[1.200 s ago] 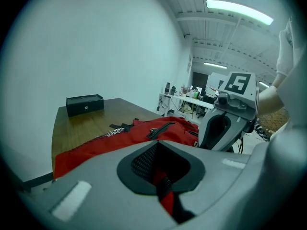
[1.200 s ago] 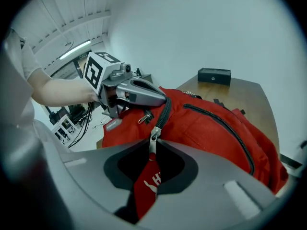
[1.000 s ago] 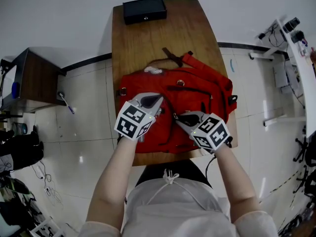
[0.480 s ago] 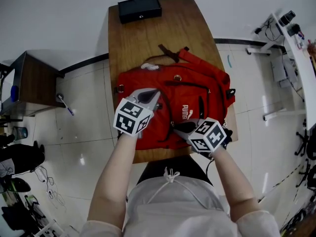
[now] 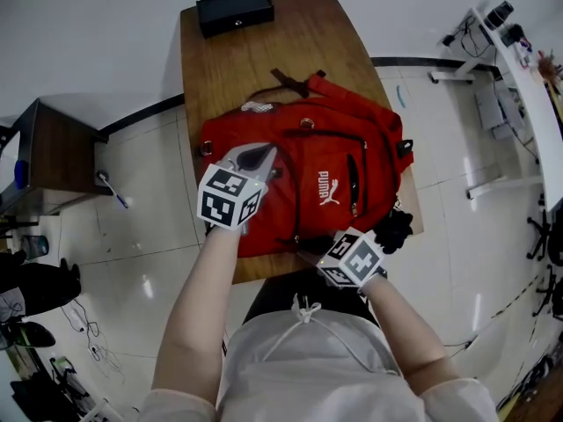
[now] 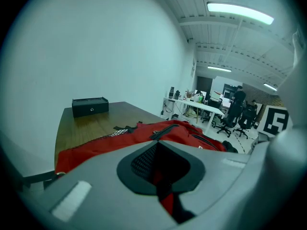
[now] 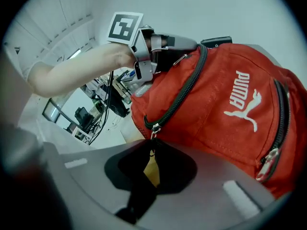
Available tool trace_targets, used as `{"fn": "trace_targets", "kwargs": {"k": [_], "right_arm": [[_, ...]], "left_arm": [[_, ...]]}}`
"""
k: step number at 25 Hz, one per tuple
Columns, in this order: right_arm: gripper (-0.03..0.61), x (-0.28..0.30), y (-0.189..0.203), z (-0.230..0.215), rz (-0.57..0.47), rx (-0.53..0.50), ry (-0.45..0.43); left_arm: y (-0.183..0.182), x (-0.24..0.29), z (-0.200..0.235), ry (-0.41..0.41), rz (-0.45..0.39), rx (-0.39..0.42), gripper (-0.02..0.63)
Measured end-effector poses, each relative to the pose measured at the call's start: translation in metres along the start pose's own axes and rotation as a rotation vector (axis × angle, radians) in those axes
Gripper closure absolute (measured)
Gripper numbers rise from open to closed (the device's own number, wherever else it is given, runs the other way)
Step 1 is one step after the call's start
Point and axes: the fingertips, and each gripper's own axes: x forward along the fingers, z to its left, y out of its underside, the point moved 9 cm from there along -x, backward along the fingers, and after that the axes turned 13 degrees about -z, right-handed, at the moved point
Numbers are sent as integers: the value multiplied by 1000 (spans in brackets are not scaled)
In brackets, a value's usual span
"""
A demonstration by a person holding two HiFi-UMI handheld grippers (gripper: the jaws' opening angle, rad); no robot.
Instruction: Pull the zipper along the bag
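Observation:
A red backpack with a white logo lies flat on the wooden table. My left gripper sits on the bag's left part, shut on a fold of red fabric. A black zipper runs from there down to the slider at the bag's near edge. My right gripper is at that edge. Its jaws have just been closing, and the zipper pull is pinched between them. In the right gripper view my left gripper shows at the zipper's far end.
A black box stands at the table's far end. A black strap buckle hangs off the bag's right corner. A dark cabinet stands left of the table, with a pen on the floor. My body is close to the near table edge.
My right gripper has moved from beside the left gripper toward me to the bag's near edge, taking the zipper slider along. The white logo is now uncovered. The left gripper has kept its hold.

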Motion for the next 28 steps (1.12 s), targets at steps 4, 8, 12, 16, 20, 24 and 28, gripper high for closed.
{"fn": "trace_targets", "kwargs": {"k": [4,8,12,16,20,24,28], "right_arm": [[566,4,-1,6,13,-20,27],[568,11,-1,19,32,-60,44],[568,18,-3,28,63,-88,58],[566,31,-8,36,123,-156,61],[565,35,-10,37,137,-170,48],[560,33,-12,37,108,-129,48],[549,23,-7,29,30,-138,153]], "left_arm": [[1,1,0,3,-10,7,607],[0,-1,-1,19,-9,9,607],[1,0,-2,33,-11,15,607],[3,0,-1,40,-9,22,607],[2,1,-1,46,-11,24,607],[1,1,1,48,-15,25,607],[3,-7,1,39,-39,10,607]]}}
